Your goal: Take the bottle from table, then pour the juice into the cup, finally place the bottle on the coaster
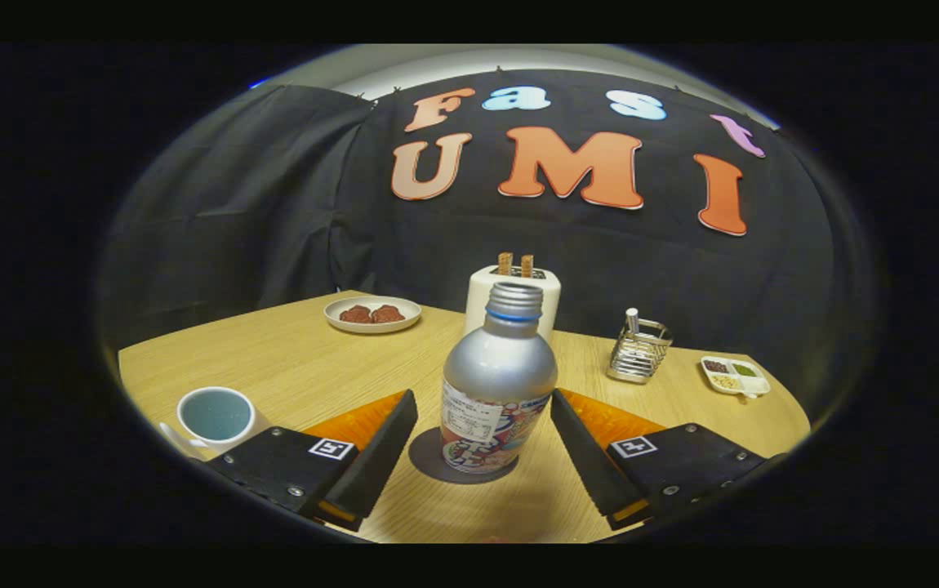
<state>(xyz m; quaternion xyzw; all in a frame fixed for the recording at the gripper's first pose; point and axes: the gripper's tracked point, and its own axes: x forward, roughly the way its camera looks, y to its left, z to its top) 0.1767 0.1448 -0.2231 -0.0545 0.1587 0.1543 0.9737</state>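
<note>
A silver bottle (496,384) with a printed label and an uncapped threaded neck stands upright on a dark round coaster (429,461) on the wooden table (298,359). My gripper (483,420) is open, one finger on each side of the bottle's lower body, with a small gap showing on both sides. A white cup (216,416) with a handle, holding a pale liquid, sits to the left, beside the left finger.
Behind the bottle stands a white toaster (490,298) with two slices sticking up. A white plate (372,314) with brown food lies at the back left. A wire holder (638,351) and a small divided dish (735,376) sit to the right.
</note>
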